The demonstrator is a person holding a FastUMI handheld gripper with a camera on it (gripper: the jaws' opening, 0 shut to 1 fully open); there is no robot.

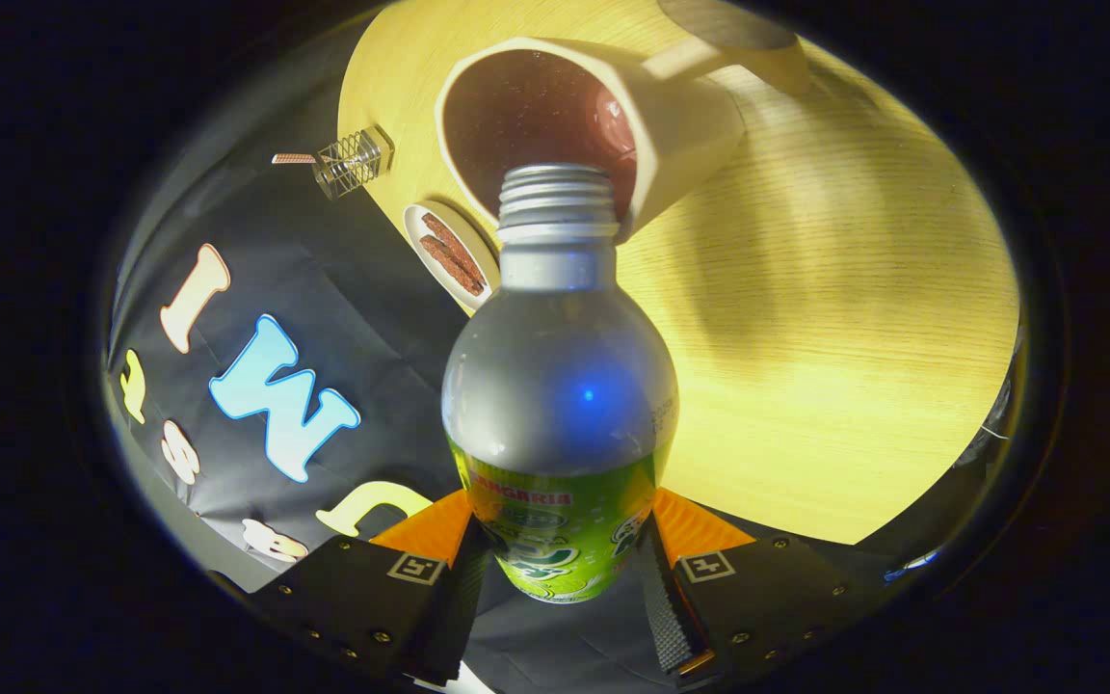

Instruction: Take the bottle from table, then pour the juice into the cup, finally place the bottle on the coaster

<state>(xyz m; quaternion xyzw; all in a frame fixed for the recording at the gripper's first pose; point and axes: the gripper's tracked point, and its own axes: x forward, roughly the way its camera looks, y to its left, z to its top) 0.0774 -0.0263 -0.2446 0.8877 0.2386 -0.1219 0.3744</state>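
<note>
— What do we have in the hand-held gripper (563, 554)?

— We're grasping the bottle (560, 405). Both fingers press against its lower, labelled part, one on each side, so the bottle sits squarely between them.

— And where is the bottle relative to the cup (574, 125)?

— Its open, threaded neck points straight at the cup's mouth and overlaps the near rim. We can't tell whether the neck touches the rim or just hovers in front of it. The whole scene is tilted, so the bottle is tipped toward the cup.

— Can we see inside the cup?

— Yes, a dark reddish interior. We can't make out a stream or a liquid level.

— What else is near the cup?

— A small white dish (451, 255) with brown strips on it lies just beside the cup, on the counter (834, 366). Further from the cup, at the counter's edge, sits a small clear block (355, 161) with a wire coil inside.

— Anything between the bottle and the cup?

— Nothing; the path from neck to mouth is free. The cup's handle (690, 60) sticks out on the side away from the dish.
</note>
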